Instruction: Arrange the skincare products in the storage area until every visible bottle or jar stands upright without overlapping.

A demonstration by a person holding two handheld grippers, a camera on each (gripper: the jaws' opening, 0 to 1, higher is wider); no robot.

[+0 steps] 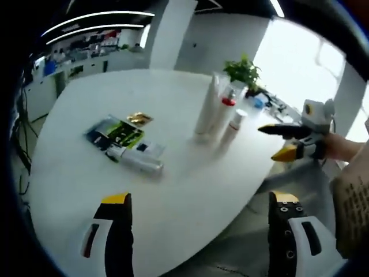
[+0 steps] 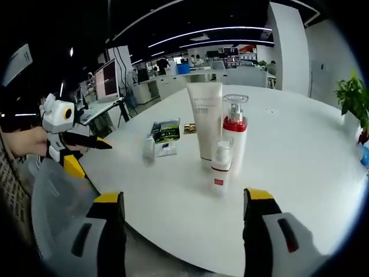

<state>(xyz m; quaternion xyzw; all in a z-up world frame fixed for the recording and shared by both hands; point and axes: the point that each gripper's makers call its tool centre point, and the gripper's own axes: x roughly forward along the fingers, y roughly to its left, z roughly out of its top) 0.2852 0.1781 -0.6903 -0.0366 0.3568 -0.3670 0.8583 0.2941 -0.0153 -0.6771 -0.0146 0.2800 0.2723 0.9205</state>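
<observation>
Right gripper view: right gripper (image 2: 181, 222) gapes empty just before the upright small bottle (image 2: 221, 167).

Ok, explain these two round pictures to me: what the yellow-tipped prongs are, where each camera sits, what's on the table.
A person holds a two-jaw gripper in each hand, and each carries a fisheye camera looking along its jaws. In the left gripper view, the left gripper rises from the bottom, open and empty; the right gripper enters from the right, also holding nothing. The right gripper view looks across the same white table from the other side. Standing upright together are a tall cream tube, a red-collared pump bottle and a small bottle. Nearby, a silvery tube lies flat beside some sachets.
</observation>
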